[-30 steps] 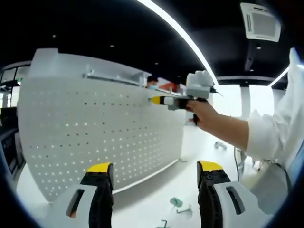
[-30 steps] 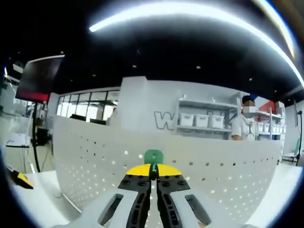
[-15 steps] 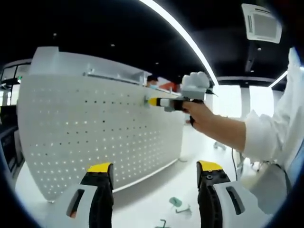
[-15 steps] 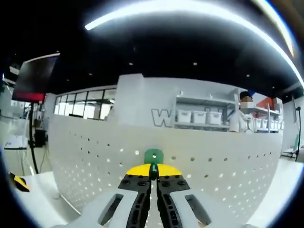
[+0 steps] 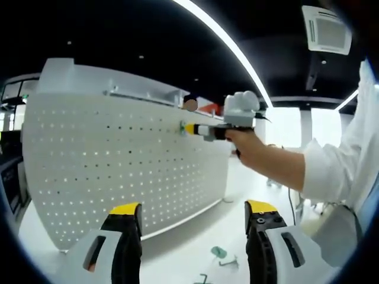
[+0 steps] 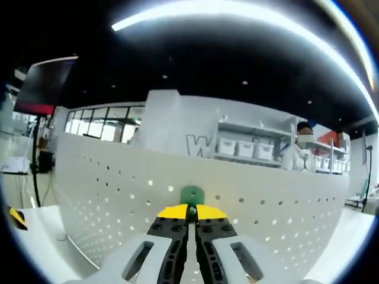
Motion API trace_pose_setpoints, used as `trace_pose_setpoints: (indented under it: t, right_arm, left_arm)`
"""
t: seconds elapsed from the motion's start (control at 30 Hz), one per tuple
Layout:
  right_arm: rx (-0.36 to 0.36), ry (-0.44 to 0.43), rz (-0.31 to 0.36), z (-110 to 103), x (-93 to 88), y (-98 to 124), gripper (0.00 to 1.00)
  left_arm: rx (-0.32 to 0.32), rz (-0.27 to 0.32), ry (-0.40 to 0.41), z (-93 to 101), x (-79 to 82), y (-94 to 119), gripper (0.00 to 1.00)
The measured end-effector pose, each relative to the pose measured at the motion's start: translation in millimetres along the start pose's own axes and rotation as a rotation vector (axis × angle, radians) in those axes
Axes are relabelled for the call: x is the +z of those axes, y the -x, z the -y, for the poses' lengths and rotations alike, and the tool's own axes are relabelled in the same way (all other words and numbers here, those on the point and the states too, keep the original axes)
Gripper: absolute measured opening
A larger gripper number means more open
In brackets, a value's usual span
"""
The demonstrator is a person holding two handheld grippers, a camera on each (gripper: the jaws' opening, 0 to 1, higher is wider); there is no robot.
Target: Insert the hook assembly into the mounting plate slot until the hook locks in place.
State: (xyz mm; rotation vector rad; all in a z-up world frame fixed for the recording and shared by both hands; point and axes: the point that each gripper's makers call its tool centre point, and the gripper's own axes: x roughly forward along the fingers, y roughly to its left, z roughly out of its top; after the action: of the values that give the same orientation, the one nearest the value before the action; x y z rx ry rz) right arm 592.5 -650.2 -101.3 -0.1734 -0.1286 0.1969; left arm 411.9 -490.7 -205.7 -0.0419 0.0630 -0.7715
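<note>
The green hook (image 6: 191, 195) is pinched between the pressed-together yellow tips of the right gripper (image 6: 190, 211), its head against the white pegboard (image 6: 118, 195) near the top edge. In the left gripper view, that hook (image 5: 183, 126) meets the pegboard (image 5: 118, 165) at about 12 o'clock. The left gripper (image 5: 192, 208) hangs back at 6 o'clock, jaws spread and holding nothing. A spare green hook (image 5: 219, 252) lies on the worktop (image 5: 189, 248).

A: What's ahead of the right gripper (image 6: 189, 214)?
B: The hook (image 6: 191, 195), held at its tips, against the upright pegboard (image 6: 106, 195) near its top edge.
A: And the left gripper (image 5: 192, 213)?
B: Pegboard ahead-left; two more hooks (image 5: 220, 252) on the table (image 5: 177, 248) between its jaws.
</note>
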Motion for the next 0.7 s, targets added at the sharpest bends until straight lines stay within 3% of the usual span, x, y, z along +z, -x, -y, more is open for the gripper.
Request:
trace_pose_setpoints:
  t: [0.7]
  right_arm:
    - [-0.003,0.038,-0.022,-0.6,-4.8,1.0,0.02]
  left_arm:
    - [0.006,0.013,-0.007,-1.4,3.7,2.9,0.72]
